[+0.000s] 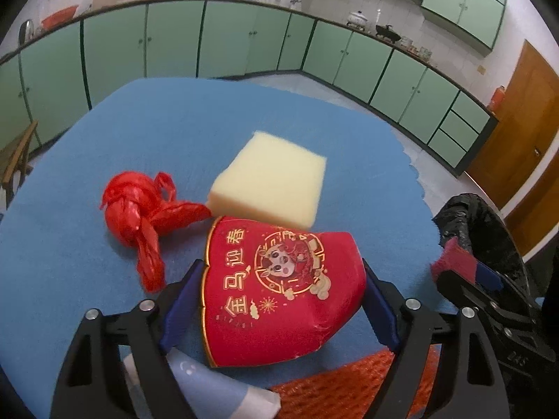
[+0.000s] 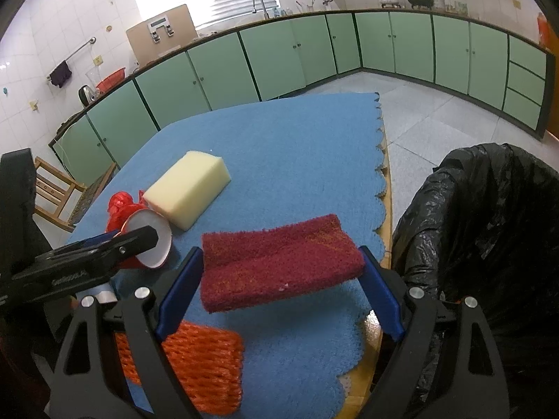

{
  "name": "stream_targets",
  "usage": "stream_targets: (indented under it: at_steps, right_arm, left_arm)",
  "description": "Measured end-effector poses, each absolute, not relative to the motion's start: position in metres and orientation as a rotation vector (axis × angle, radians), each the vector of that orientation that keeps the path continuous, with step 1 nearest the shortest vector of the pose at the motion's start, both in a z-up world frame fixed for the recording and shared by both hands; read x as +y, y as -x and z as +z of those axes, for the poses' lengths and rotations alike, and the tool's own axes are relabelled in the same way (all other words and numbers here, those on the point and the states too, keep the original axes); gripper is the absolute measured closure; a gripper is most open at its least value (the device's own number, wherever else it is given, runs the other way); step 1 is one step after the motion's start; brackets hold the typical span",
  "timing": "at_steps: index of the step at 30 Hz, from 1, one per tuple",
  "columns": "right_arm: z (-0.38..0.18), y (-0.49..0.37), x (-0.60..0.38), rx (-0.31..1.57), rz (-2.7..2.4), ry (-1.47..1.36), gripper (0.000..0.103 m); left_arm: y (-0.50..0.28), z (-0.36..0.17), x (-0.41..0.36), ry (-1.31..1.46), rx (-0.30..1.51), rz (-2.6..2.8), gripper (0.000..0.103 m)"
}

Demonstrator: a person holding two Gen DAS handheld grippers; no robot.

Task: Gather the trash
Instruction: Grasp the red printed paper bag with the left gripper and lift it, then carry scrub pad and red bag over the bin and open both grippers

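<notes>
Red paper cup (image 1: pixel 279 289), printed with gold characters and a cartoon emblem, sits squeezed between the blue pads of the left claw (image 1: pixel 279 300), lifted off the blue mat (image 1: pixel 104 146) that covers the bench; its white open mouth shows in the right wrist view. Beyond the cup on the mat lie a pale yellow foam block (image 1: pixel 272 181) and, to its left, a knotted red plastic bag (image 1: pixel 139 209), the two nearly touching. The right claw (image 2: pixel 283 279) is clamped on a dark red scouring pad (image 2: pixel 279 262), which spans the gap between its pads and hangs above the mat, casting a shadow below. An orange foam net sleeve (image 2: pixel 206 370) lies on the mat under the right claw's left finger. A white and pale blue wrapper (image 1: pixel 216 384) rests near the left claw's base. To the right of the bench stands a bin lined with a black plastic bag (image 2: pixel 482 230), its mouth open.
</notes>
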State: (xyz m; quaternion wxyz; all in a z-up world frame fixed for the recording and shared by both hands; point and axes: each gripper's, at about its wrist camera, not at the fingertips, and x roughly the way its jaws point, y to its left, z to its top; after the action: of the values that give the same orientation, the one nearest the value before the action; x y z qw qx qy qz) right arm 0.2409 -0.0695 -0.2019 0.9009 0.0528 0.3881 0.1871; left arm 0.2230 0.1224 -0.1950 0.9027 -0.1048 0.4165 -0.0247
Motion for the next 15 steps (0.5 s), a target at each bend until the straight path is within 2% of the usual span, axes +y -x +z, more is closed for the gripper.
stream_targets:
  at_steps: [15]
  right_arm:
    - [-0.164,-0.224,-0.074,0.733,0.359,-0.086,0.019]
  left_arm:
    - [-0.198,-0.159,0.111,0.150,0.749,-0.066,0.021]
